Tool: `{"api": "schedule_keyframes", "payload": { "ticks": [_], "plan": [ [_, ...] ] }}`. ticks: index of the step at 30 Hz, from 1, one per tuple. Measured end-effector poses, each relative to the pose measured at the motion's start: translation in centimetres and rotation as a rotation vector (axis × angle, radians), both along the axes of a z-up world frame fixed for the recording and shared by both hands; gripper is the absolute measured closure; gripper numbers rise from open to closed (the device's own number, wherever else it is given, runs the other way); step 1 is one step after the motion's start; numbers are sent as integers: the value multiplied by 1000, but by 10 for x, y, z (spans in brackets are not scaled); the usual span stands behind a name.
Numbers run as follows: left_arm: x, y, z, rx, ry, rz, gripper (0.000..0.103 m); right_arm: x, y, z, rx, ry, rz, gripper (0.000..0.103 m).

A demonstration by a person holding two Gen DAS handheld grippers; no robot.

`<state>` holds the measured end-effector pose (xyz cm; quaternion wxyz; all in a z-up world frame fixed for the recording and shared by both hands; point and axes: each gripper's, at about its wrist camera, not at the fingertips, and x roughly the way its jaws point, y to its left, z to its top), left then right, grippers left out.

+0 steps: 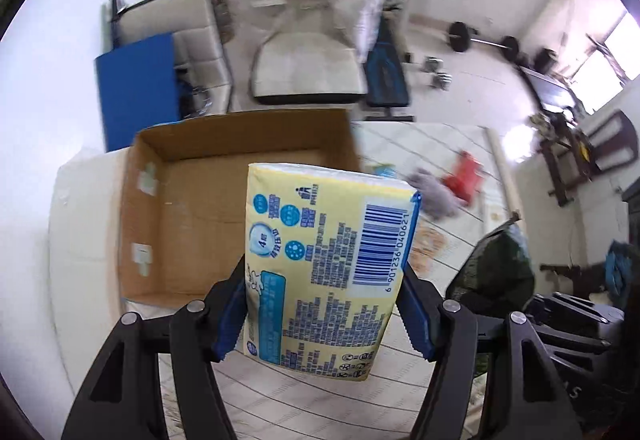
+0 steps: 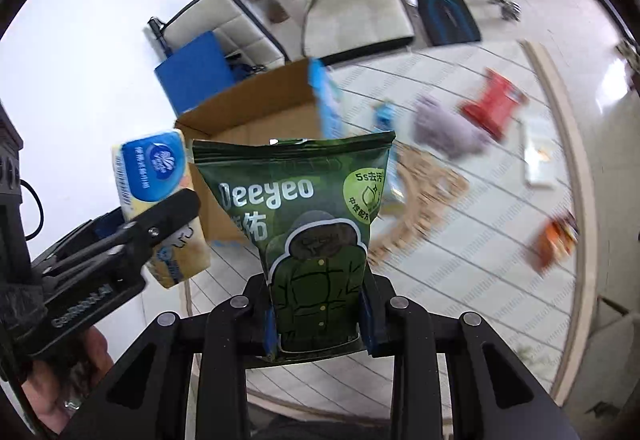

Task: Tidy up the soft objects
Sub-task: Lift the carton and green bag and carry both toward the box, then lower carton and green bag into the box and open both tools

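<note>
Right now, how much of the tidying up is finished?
Nothing looks packed yet: the cardboard box shows only bare bottom. In hand: the left gripper clamps a yellow tissue pack, and the right gripper clamps a green Deeyeo pouch. Left on the floor: a purple fuzzy item, a red packet and an orange packet.

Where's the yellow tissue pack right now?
The tissue pack is clamped in the left gripper, held in the air in front of the open cardboard box, left of the green pouch in the right gripper.
</note>
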<state>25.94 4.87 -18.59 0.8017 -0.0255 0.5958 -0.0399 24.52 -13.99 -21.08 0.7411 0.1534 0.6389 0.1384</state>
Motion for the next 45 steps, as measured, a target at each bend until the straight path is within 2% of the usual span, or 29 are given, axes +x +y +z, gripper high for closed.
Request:
{"api": "schedule_keyframes", "payload": {
  "ticks": [5, 10, 13, 17, 21, 24, 29, 31, 32, 33, 35, 40, 42, 45],
  "plan": [
    [51, 60, -40, -23, 74, 59, 39, 57, 70, -28, -49, 49, 31, 70],
    [98, 92, -87, -51, 161, 60, 39, 112, 118, -83, -117, 112, 37, 70],
    [122, 104, -118, -75, 225, 56, 39, 135, 132, -118, -158, 151, 39, 70],
    [148, 115, -165, -132, 323, 59, 39, 156, 148, -150, -211, 185, 49, 70],
    [164, 118, -188, -158, 362, 60, 39, 173, 155, -174, -250, 203, 54, 70],
    [174, 114, -192, -160, 379, 37, 38, 183, 157, -187, -269, 211, 56, 70],
    [179, 113, -192, -159, 400, 54, 39, 194, 160, -190, -282, 199, 60, 67],
    [178, 114, -190, -154, 401, 55, 38, 192, 161, -186, -291, 196, 51, 56],
    [176, 114, -185, -150, 395, 48, 37, 192, 161, -182, -291, 192, 52, 47],
    [174, 115, -184, -146, 390, 45, 30, 191, 160, -180, -296, 192, 54, 43],
    [168, 117, -174, -123, 370, 36, 19, 187, 158, -173, -298, 188, 56, 39],
    [142, 123, -152, -56, 318, 14, 5, 169, 160, -156, -332, 184, 73, 26],
    [131, 127, -143, -46, 300, 12, 4, 158, 159, -147, -341, 178, 76, 15],
    [111, 134, -129, -37, 275, 20, 4, 137, 158, -132, -342, 166, 76, 11]
  ]
}}
